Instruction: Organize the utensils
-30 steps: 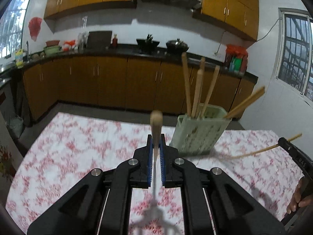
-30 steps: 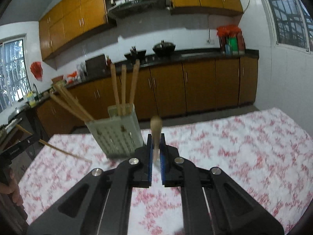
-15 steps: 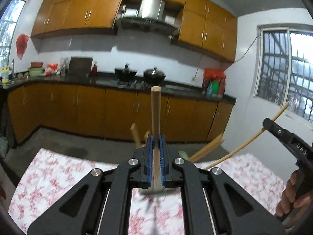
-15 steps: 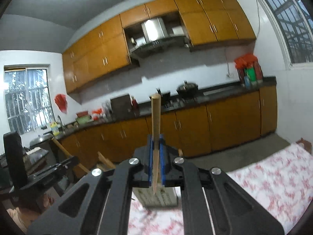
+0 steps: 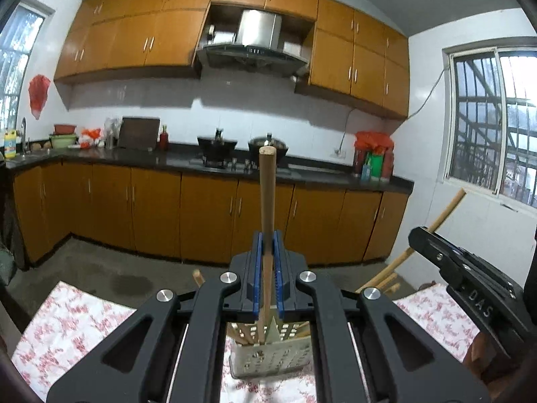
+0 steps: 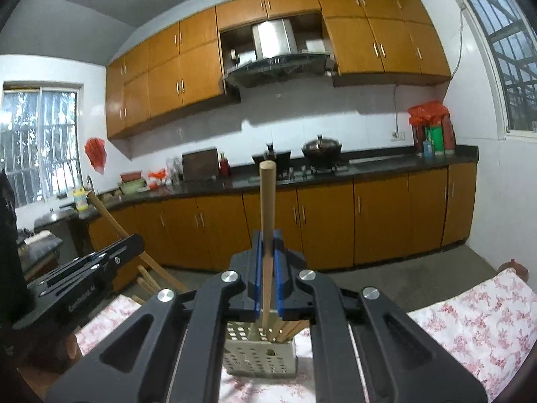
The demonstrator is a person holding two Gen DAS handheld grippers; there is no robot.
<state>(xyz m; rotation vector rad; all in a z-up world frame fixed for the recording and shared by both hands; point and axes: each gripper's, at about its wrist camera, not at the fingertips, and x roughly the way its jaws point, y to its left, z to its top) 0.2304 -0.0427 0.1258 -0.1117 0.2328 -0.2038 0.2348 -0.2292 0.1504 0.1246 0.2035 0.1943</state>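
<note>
Wooden handles fill the middle of both my wrist views. My left claw (image 5: 267,268) is clamped on one wooden utensil (image 5: 267,201), whose handle stands nearly upright between the blue pads (image 5: 257,268), its rounded end up against the far cabinets. My right claw (image 6: 267,268) is pinched shut on a second wooden utensil (image 6: 267,208) in just the same pose.

Directly below and just past each claw sits the pale perforated utensil holder (image 5: 268,359), on the bench with its red-and-white floral cloth (image 5: 70,322). Several more wooden sticks (image 5: 382,278) lean out of it at angles. My own black claw arms (image 5: 188,342) block most of the holder (I only see it through the gap between them), so I cannot tell whether either held utensil's lower end reaches inside it.

Off to the side in each view the other claw shows, with its stick slanting up and a hand partly visible underneath.

Beyond the bench is bare grey floor (image 5: 134,268), then a long run of orange-brown base cabinets (image 5: 154,215) under a dark countertop (image 5: 161,158). On it stand a wok (image 5: 216,146), a lidded pot (image 6: 321,149), bottles and red bags (image 5: 372,141). Higher up are the range hood (image 5: 251,53), wall cabinets and barred windows (image 5: 490,134).
</note>
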